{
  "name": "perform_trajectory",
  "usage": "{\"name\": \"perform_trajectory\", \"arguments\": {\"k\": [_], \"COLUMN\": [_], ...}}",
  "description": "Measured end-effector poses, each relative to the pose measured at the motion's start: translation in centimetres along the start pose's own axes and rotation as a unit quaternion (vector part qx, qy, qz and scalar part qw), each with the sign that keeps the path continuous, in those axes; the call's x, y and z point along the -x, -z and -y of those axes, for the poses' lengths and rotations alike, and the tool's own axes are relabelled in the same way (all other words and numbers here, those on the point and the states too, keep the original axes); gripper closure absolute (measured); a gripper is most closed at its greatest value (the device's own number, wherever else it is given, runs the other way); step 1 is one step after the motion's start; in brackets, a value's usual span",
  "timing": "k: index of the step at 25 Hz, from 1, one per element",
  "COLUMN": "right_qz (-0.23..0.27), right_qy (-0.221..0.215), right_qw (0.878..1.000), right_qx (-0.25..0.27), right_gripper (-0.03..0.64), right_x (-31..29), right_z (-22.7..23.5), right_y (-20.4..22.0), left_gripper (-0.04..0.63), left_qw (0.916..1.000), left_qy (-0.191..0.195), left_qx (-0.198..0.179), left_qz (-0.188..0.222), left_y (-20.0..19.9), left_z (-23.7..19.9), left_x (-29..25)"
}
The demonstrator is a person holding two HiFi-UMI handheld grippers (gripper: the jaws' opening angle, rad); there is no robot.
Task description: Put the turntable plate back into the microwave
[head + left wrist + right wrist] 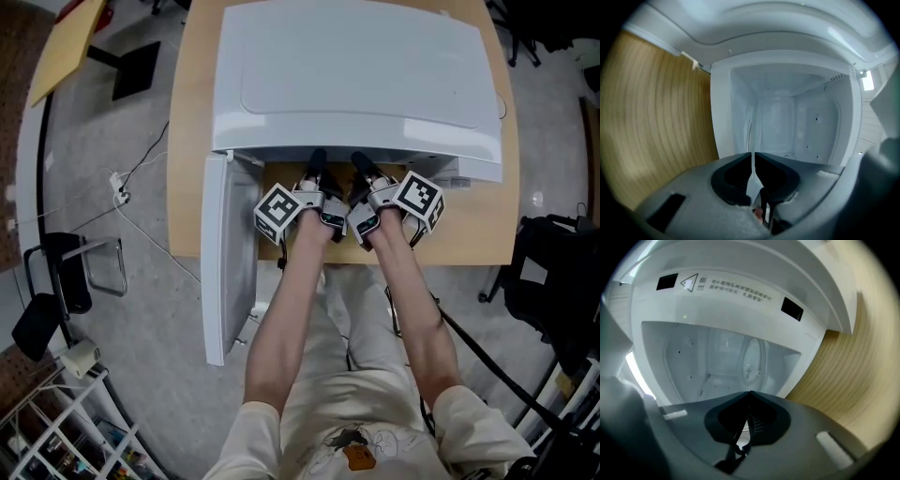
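My left gripper (753, 156) is pinched on what I take to be the near rim of the glass turntable plate (753, 359), holding it flat inside the open microwave (356, 84) for seating, while my right gripper (750, 393) sits alongside, closed and empty.

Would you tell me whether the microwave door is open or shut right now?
Open: the door hangs swung out to the left, and both gripper views look straight into the white cavity.
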State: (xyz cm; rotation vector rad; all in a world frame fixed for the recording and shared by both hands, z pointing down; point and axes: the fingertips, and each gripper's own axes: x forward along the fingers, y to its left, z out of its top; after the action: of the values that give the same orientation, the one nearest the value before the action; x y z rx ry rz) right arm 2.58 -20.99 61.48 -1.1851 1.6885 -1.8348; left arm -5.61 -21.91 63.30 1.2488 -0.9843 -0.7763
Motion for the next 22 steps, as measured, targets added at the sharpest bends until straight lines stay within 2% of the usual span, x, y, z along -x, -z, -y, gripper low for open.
{"name": "perform_trajectory", "arguments": {"k": [6,9,15,19,22], "right_qz": [-0.024,-0.027,-0.038,-0.046,-0.05], "right_qy": [0.023,0.027,0.035,0.041,0.043], "right_qw": [0.997,0.997,0.996,0.995,0.995], "right_qx": [0.064,0.071,0.072,0.075,0.076], "right_gripper": [0.615,0.615,0.615,0.615,0.615], "right_x": [-0.5,-0.6,-0.7,-0.9,-1.0], "right_z": [0.4,0.5,1.3,1.8,2.0], "right_y": [-0.6,-0.4,0.7,1.1,1.4], "left_gripper": [0.581,0.581,0.58,0.578,0.577], "left_qw": [0.9999,0.9997,0.9992,0.9992,0.999], "left_qy": [0.003,0.001,-0.028,-0.02,-0.024], "left_qx": [-0.005,-0.004,-0.005,0.011,0.009], "left_qz": [-0.01,-0.023,-0.028,-0.032,-0.037], "left_y": [-0.3,-0.2,0.2,0.5,0.5], "left_z": [0.7,0.9,0.0,-0.4,-0.4], "left_x": [-1.0,-1.4,-0.4,0.0,-0.1]}}
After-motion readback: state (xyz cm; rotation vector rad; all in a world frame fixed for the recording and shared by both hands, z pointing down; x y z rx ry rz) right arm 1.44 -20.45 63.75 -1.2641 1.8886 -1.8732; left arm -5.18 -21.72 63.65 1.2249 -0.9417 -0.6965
